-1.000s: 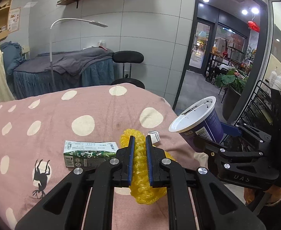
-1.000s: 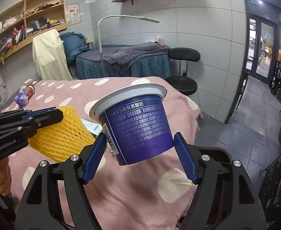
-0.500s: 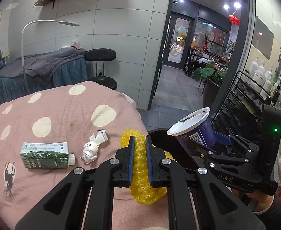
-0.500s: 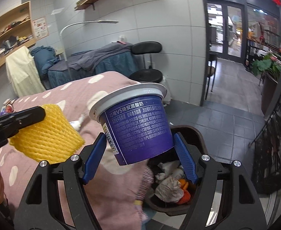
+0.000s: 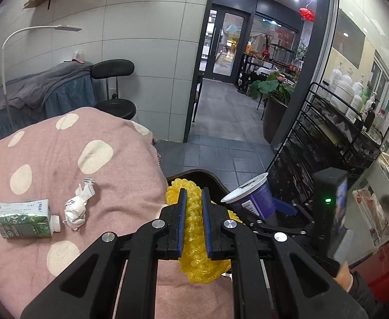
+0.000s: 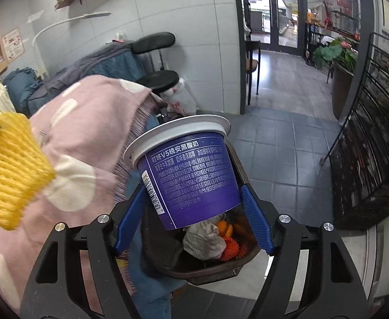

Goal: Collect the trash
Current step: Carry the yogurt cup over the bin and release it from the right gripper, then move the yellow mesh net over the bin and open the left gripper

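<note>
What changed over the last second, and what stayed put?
Both grippers swung from over the bed to the trash bin; the purple cup now hangs above it. Grips unchanged: left gripper on yellow foam net, right gripper on cup. Carton and crumpled paper stayed.

On the bed (image 5: 109, 186) the carton (image 5: 23, 219) lies left of the crumpled paper (image 5: 78, 204), just beside it. The bin (image 6: 205, 268) stands on the floor off the bed's right edge. The foam net (image 5: 194, 228) hangs over that edge; right of it the cup (image 6: 191, 178) hangs above the bin.
</note>
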`<state>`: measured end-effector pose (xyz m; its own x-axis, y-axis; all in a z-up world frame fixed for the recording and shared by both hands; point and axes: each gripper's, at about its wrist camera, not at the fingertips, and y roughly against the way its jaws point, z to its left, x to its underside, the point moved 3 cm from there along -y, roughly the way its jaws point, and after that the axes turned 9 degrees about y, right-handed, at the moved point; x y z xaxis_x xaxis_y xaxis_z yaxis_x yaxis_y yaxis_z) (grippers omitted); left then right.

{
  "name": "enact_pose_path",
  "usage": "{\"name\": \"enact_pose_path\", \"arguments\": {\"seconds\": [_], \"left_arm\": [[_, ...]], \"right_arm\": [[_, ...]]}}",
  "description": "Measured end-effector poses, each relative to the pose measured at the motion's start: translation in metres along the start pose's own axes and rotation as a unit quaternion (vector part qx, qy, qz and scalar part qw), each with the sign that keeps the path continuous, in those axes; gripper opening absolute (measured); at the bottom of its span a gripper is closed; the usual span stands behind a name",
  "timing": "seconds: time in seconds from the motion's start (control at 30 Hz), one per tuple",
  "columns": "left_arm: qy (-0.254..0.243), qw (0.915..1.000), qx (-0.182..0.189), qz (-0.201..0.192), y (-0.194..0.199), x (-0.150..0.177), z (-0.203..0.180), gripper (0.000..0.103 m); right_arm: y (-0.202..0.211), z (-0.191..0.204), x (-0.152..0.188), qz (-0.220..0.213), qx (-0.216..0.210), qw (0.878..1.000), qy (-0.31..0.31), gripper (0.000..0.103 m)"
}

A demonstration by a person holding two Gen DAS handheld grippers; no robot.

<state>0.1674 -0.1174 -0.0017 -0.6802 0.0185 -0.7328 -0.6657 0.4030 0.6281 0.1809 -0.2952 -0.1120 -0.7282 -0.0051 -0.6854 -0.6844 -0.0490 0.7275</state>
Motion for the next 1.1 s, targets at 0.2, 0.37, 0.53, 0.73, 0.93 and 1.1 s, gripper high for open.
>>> {"name": "enact_pose_path", "arguments": {"seconds": [0.2,0.37,0.53,0.73,0.93,1.1], "left_arm": [[-0.006,0.9999,0.000,0.013,-0.009,0.006,-0.008,0.012],[-0.005,0.9997,0.003,0.024,-0.014,0.007,-0.010,0.012],[-0.007,0.9996,0.004,0.028,-0.017,0.008,-0.014,0.012],[-0.005,0.9994,0.003,0.035,-0.022,0.010,-0.014,0.012],[-0.006,0.9991,0.008,0.041,-0.026,0.011,-0.018,0.012],[-0.013,0.9991,0.010,0.040,-0.031,0.008,-0.024,0.012]], "right_arm": [[-0.048,-0.015,0.020,0.057,0.013,0.998,-0.024,0.072],[-0.084,-0.024,0.037,0.099,0.019,0.994,-0.037,0.072],[-0.109,-0.024,0.050,0.127,0.021,0.991,-0.041,0.066],[-0.114,-0.016,0.059,0.137,0.015,0.989,-0.043,0.066],[-0.088,-0.011,0.053,0.117,0.014,0.992,-0.048,0.074],[-0.062,-0.013,0.053,0.099,0.008,0.993,-0.060,0.076]]}}
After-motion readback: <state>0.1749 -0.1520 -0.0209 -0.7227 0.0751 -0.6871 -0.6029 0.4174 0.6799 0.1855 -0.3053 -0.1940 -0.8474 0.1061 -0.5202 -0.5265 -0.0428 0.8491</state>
